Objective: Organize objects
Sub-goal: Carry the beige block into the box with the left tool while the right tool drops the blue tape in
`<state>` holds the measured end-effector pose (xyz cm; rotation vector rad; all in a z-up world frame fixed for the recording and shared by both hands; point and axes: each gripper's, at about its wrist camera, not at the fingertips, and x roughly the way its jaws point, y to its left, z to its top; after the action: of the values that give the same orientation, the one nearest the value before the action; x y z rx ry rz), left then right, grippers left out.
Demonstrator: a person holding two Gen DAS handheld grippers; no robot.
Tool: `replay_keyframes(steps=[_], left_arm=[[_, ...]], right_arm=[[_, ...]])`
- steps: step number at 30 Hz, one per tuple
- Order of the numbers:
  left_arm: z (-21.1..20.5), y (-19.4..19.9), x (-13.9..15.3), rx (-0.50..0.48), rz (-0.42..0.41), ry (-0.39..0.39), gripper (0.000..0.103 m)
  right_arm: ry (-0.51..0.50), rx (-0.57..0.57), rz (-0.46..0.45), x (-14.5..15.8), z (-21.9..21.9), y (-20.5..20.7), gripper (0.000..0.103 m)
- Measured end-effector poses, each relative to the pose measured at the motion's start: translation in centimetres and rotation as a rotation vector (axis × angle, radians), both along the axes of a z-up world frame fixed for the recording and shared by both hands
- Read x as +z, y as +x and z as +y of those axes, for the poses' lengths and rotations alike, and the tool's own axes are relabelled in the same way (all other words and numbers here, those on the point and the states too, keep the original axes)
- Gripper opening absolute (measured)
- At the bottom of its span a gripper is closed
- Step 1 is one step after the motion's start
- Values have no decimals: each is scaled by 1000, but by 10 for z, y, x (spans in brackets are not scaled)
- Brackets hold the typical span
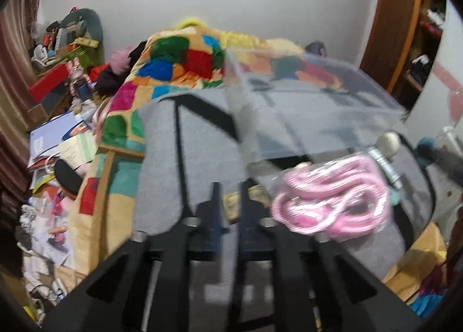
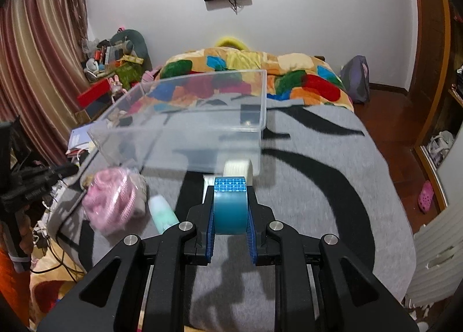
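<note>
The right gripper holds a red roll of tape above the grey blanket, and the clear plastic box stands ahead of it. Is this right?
Not quite: the colour is wrong. The right wrist view shows the right gripper shut on a blue roll of tape, not a red one. The rest holds: it is above the grey blanket, and the clear plastic box stands ahead of it.

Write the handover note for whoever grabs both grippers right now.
Right gripper: shut on the blue tape roll, held above the grey blanket.
Left gripper: nothing between its fingers, jaws slightly apart.
Clear plastic box sits ahead on the blanket.
Outside the box: bagged pink cord, mint tube, white tape roll.
Done: blue roll picked up.
Left: box it, then likely the others.
</note>
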<state>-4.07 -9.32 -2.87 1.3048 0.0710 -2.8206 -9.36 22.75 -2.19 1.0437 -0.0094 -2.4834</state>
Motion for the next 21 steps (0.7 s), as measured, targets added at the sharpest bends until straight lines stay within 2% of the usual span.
replay_keyframes(steps=[1, 2, 8, 12, 13, 14, 21], left_arm=[[-4, -2, -4, 1, -13, 4, 50], [-7, -1, -7, 2, -12, 8, 59], [-3, -13, -29, -51, -74, 24, 63], [5, -17, -32, -46, -55, 15, 62], [7, -18, -32, -47, -48, 12, 56], [9, -19, -32, -56, -41, 16, 43], [11, -11, -27, -26, -15, -26, 41]], right_arm=[[-7, 3, 2, 2, 0, -2, 16], [-11, 5, 4, 3, 0, -3, 16], [0, 3, 39, 16, -5, -14, 16], [-3, 14, 44, 20, -12, -26, 16], [-4, 17, 41, 20, -13, -29, 16], [-5, 22, 36, 21, -16, -33, 16], [3, 25, 55, 31, -30, -57, 16]])
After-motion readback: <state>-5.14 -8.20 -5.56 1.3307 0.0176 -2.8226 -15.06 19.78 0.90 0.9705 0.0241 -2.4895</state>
